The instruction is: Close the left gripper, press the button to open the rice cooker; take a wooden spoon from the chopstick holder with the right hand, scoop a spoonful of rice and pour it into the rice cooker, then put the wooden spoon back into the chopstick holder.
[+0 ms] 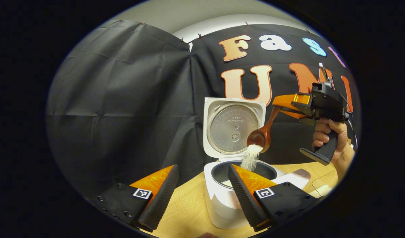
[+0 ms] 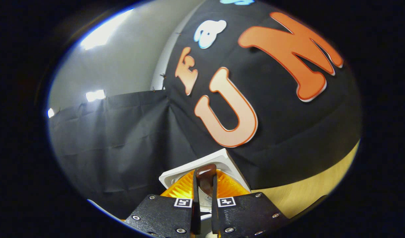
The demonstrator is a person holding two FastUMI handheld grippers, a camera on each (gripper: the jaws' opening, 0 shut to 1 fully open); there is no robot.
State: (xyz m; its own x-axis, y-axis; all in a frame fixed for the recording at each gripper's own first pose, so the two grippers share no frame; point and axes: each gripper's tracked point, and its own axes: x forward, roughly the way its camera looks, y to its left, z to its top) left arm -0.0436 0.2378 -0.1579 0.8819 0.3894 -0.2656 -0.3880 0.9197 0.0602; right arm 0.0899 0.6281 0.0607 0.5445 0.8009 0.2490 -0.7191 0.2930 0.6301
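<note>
Wooden spoon tipped bowl-down above the open rice cooker, white rice streaming from the bowl into the dark inner pot. A little rice already lying at the bottom of the pot. Handle slanting up and to the right into the right gripper, clamped there between both fingers. Seen from the right gripper view, the same handle pinched in the narrow slot between the two closed fingers of the right gripper, its dark end poking out past them. A hand wrapped around the grip of that tool, at the right of the left gripper view.

Rice cooker standing on the wooden table close to its back edge, just before the black cloth wall. Lid swung fully up and standing upright behind the pot, round metal inner plate facing forward. In the right gripper view, a white corner of the lid just beyond the fingers.

Left gripper held low in front of the cooker, fingers spread wide apart, gripping nothing, the cooker body showing between them.
</note>
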